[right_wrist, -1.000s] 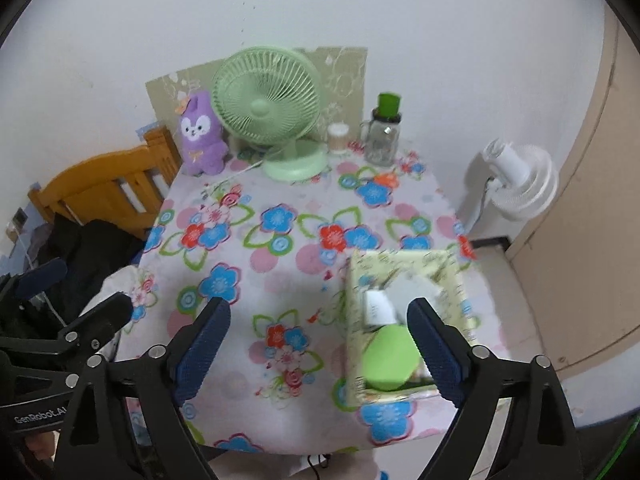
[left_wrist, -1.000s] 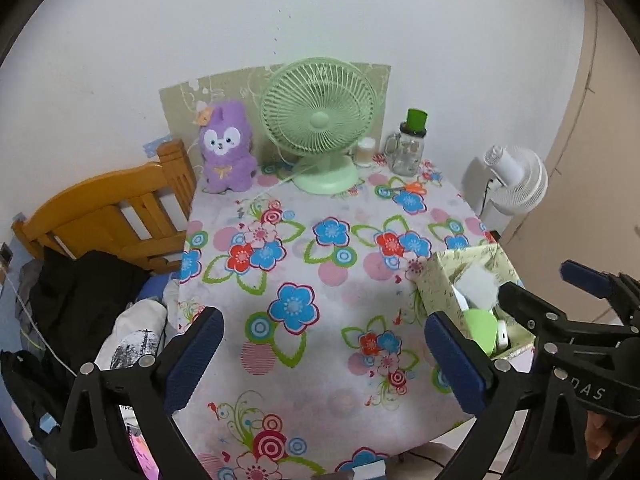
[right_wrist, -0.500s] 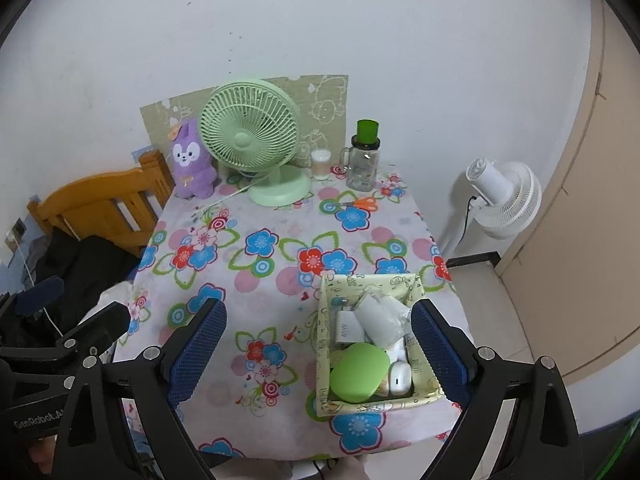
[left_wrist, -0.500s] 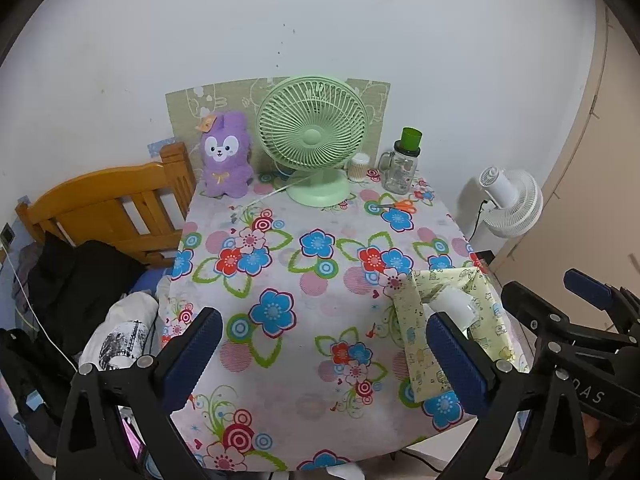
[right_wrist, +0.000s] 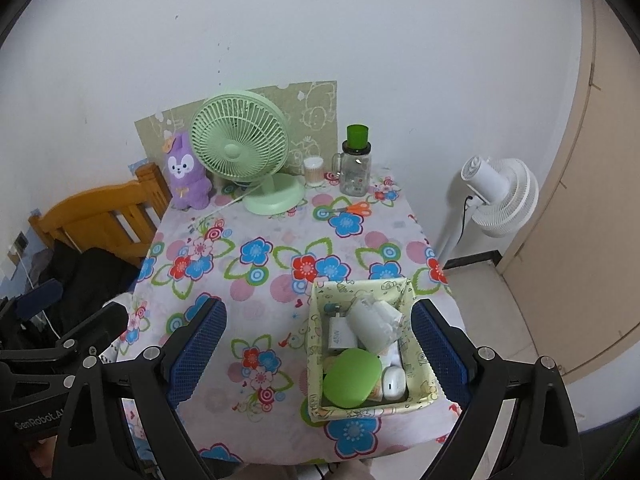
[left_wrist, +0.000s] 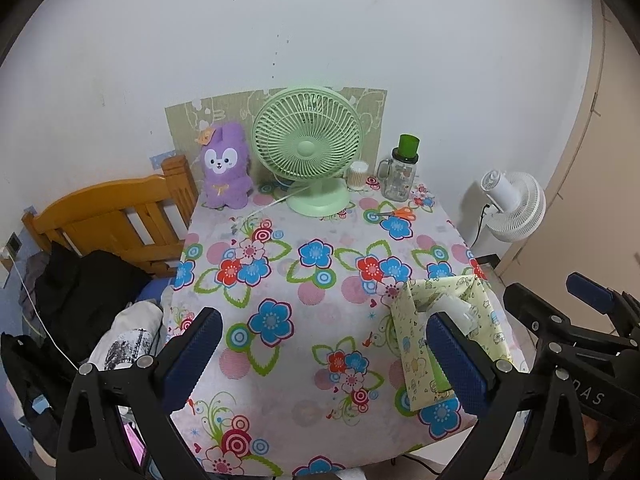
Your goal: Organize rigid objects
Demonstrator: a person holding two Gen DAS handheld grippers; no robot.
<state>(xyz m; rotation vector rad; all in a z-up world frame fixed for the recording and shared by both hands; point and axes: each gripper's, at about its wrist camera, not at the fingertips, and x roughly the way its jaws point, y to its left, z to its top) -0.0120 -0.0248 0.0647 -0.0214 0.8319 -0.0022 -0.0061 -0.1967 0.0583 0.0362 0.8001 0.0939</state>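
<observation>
Floral table (right_wrist: 280, 280), green fan (right_wrist: 240, 148) at back, filled basket (right_wrist: 420, 364) near right gripper (right_wrist: 318, 348), both grippers' fingers spread, empty.

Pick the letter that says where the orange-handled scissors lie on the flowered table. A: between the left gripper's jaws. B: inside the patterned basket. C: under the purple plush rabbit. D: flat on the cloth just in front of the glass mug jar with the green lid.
D: the orange-handled scissors lie flat on the tablecloth just in front of the glass mug jar, far from the patterned basket.

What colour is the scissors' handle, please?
Orange, clearest in the right wrist view: scissors.
</observation>
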